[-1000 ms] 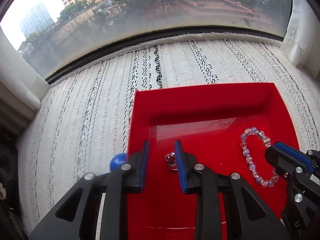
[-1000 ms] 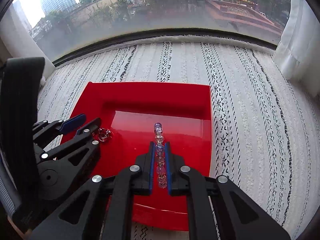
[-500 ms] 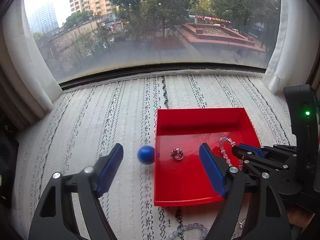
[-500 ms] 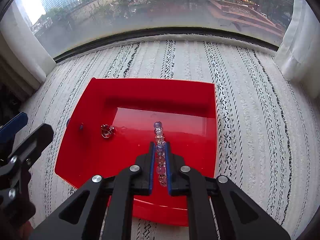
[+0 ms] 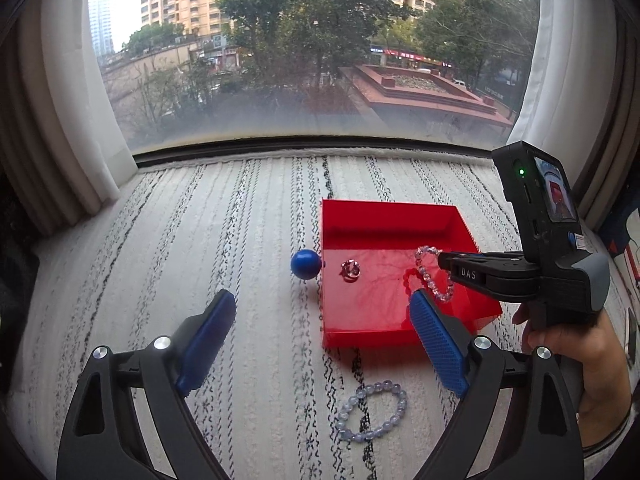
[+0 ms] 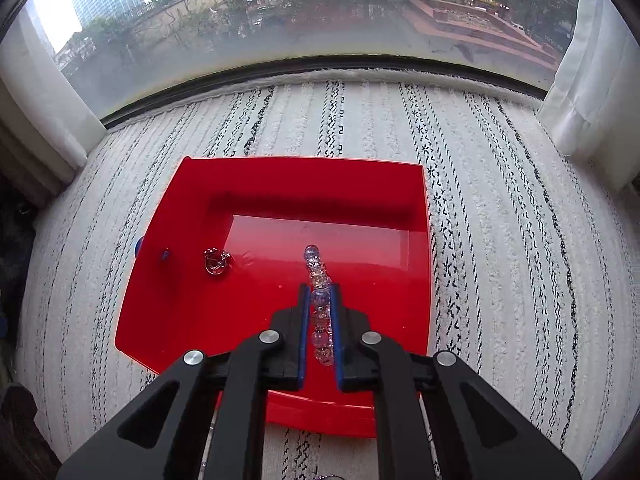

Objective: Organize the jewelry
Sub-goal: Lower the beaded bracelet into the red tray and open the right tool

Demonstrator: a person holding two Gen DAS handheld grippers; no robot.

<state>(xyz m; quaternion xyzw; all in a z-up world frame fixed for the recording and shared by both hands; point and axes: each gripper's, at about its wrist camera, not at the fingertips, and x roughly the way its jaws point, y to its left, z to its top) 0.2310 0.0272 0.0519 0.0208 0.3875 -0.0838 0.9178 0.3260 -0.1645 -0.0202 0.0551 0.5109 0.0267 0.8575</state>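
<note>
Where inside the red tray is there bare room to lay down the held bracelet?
The red tray: far half and right side of the floor are bare, bordered by back and right walls. The ring crowds the left; the right tongs, shut on the bead bracelet, fill the near middle.

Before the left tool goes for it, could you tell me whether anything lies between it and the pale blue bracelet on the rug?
Nothing visible does: the left tool is open, and the blue bracelet lies on bare rug below its fingers.
</note>
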